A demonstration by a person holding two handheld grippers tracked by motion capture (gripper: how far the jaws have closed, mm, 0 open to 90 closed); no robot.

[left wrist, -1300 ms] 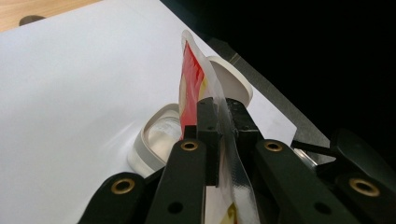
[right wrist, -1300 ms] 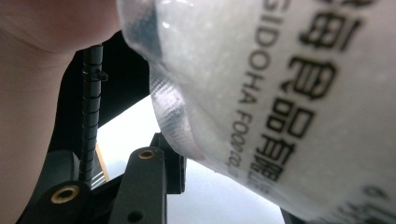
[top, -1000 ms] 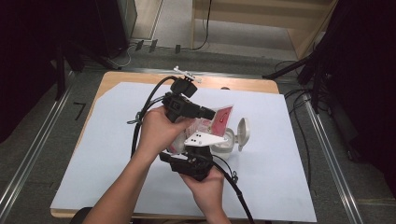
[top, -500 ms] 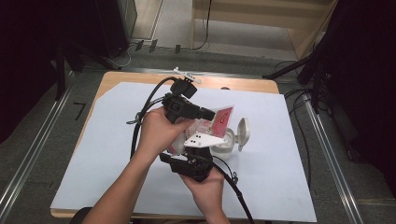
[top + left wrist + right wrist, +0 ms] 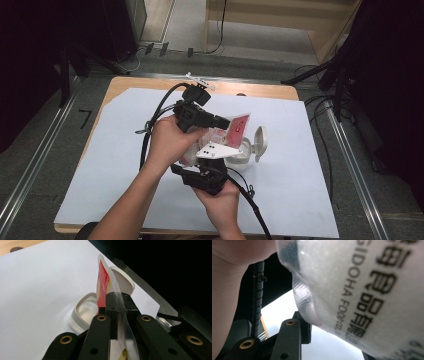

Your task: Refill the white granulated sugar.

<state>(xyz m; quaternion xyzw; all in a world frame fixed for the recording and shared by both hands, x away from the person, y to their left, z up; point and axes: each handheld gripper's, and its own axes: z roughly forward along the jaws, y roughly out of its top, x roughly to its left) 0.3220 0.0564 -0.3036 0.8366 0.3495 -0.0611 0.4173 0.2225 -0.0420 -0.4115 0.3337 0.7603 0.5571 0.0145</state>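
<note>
Nearest to the person, the right gripper point(image 5: 216, 159) is held under a red and white food pouch point(image 5: 235, 129); in the right gripper view the pouch's clear printed side point(image 5: 367, 290) is seen pressed betw. the half-closed jaws, so it is judged as gripped there. Above it, the left gripper point(image 5: 117, 305) is closed tight on the pouch's sealed edge point(image 5: 125, 325), jaws nearly together. Just behind, a white container point(image 5: 244, 152) w/ its hinged lid point(image 5: 260, 141) open is set on the white sheet point(image 5: 100, 150). If the pouch is pulled unevenly, it could be torn suddenly & contents spilled beside the container, or the thin seal could slip out
</note>
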